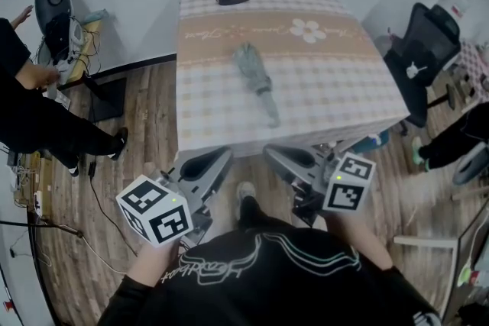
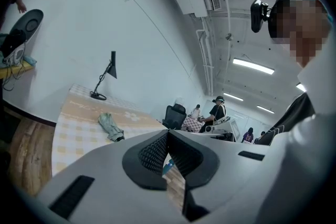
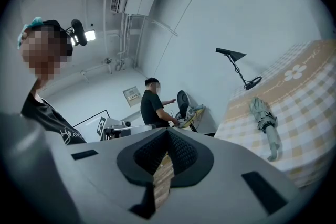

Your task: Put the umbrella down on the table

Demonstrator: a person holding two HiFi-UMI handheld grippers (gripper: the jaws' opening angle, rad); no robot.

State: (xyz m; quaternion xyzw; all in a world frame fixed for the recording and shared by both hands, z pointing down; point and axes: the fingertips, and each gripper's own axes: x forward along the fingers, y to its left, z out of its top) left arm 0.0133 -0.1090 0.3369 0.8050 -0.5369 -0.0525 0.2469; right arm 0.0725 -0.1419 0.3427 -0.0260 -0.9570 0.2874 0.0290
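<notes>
Lighting's soft and even everywhere, mostly off the ceiling strip lights (image 2: 253,65), which blow out white in my left gripper view, so the table (image 1: 336,88) only drops a faint shadow on the floor (image 1: 145,111). Both gripper views are heavy fisheye with black corners and bent walls, and the head view looks a bit washed-out and soft, curving at its edges too.

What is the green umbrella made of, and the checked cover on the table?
The umbrella looks like thin, matte green fabric: it lies folded in soft, crumpled pleats. Its handle may be plastic, hard to tell. The table cover looks like printed cloth or vinyl: it drapes over the edges.
</notes>
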